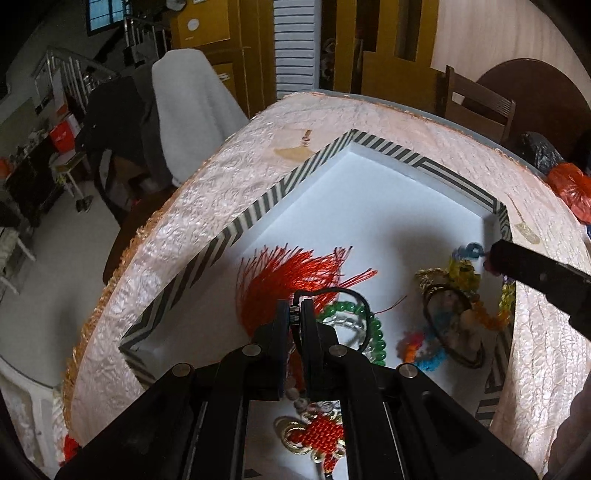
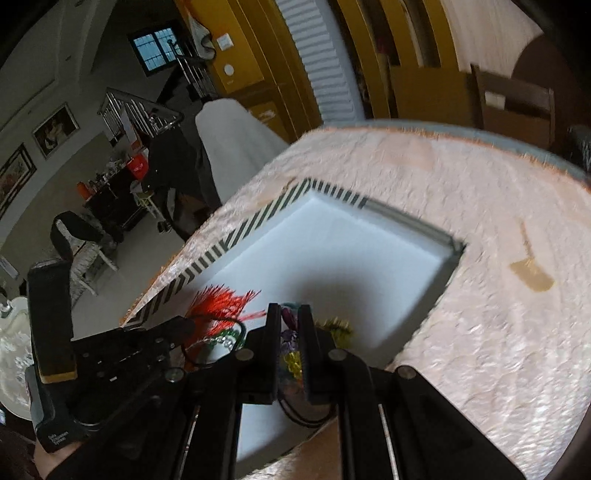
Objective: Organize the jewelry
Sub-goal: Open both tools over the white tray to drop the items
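Round table [image 1: 192, 206], centre frame: pink textured cloth, orange fringe. White tray [image 1: 332, 206] with striped rim lies on it. In the tray: red tassel ornament [image 1: 291, 269], green bead bracelet [image 1: 373, 325], multicoloured bead strand [image 1: 461, 273]. Left gripper [image 1: 294, 314], bottom centre: jaws narrow, pinching the ornament's black cord. Right gripper [image 2: 289, 325]: jaws narrow, clamped on the bead strand. Room, upper left: white-draped chair [image 1: 184, 107], stair railing [image 1: 74, 74], window [image 2: 153, 48]. Upper centre: yellow doors [image 1: 221, 29].
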The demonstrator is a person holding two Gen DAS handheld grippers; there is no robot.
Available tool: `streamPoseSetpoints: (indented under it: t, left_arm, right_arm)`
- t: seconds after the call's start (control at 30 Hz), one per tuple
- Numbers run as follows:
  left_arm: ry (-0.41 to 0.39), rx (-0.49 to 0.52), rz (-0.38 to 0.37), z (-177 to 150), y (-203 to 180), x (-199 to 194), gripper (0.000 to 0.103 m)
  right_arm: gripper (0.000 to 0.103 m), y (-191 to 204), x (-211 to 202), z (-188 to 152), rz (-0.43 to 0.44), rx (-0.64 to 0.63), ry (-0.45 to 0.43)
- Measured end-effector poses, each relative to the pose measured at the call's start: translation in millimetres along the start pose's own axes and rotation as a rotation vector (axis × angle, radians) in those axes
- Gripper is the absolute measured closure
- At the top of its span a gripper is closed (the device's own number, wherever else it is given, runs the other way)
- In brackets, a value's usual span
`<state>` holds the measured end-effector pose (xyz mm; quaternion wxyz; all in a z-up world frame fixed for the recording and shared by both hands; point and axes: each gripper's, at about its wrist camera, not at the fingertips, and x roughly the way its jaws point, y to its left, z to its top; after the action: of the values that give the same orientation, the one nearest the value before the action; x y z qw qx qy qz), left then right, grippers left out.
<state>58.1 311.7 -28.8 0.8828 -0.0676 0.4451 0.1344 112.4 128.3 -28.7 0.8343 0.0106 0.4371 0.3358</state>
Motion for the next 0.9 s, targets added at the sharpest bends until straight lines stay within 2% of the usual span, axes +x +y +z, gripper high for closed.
streamPoseSetpoints:
  t: [0.1,0.27,0.5,0.57,0.6,0.67,0.7,0.77,0.8,0.83,0.9]
  left_arm:
    - [0.013,0.002,0.004,-2,1,2,0.08]
    - [0.025,-0.012,0.003,-5,1,3,0.058]
    - [0.005,0.001,0.007,-4,-6,-8,0.045]
    - [-0.006,0.02,0.005,-5,-13,-17,0.027]
    - [-0.015,0.029,0.005,-6,-16,-22,0.022]
    - [-0.027,0.033,0.003,-13,-24,-33,0.003]
    - [-0.027,0.032,0.006,-16,-27,-36,0.002]
    - [-0.043,0.04,0.018,-27,-37,-51,0.001]
    - [-0.06,0.049,0.024,-31,-41,-58,0.001]
    - [-0.087,0.064,0.032,-38,-47,-69,0.002]
    - [-0.128,0.082,0.033,-49,-55,-90,0.001]
  right_arm:
    - [0.094,0,4,-3,0.002,0.002,0.016]
    - [0.093,-2,3,-4,0.016,0.012,0.01]
    - [0.091,-6,-17,-4,0.044,0.0,-0.023]
    - [0.091,-9,-26,-6,0.031,-0.007,-0.031]
    - [0.091,-10,-32,-7,0.008,-0.017,-0.033]
    - [0.089,-12,-45,-15,-0.043,-0.043,-0.03]
    - [0.082,-13,-50,-18,-0.064,-0.052,-0.022]
    - [0.06,-15,-63,-31,-0.132,-0.077,0.001]
    - [0.042,-15,-69,-36,-0.155,-0.081,0.009]
    - [0.036,-16,-76,-43,-0.17,-0.084,0.012]
    - [0.036,-17,-94,-54,-0.159,-0.076,0.013]
